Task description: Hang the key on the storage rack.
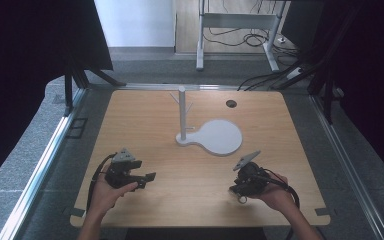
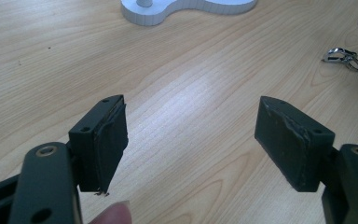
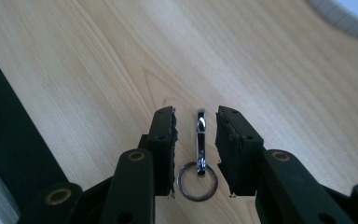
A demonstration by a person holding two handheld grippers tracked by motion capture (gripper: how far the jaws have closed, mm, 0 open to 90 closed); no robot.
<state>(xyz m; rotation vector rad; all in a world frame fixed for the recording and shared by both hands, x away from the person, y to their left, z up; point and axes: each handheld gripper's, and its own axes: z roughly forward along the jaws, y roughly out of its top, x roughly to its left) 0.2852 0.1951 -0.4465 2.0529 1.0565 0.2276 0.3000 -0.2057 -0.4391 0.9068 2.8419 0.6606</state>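
My right gripper (image 3: pixel 196 149) sits half closed around the key clip (image 3: pixel 199 154), not touching. It looks small, hard, shiny, slippery; I'd pinch its long middle. My left gripper (image 2: pixel 191 140) gapes wide, holding nothing.

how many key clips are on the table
1. The key clip lies flat on the table between the jaws of the right gripper, near the table's front right. The left gripper view shows it too, off to its right.
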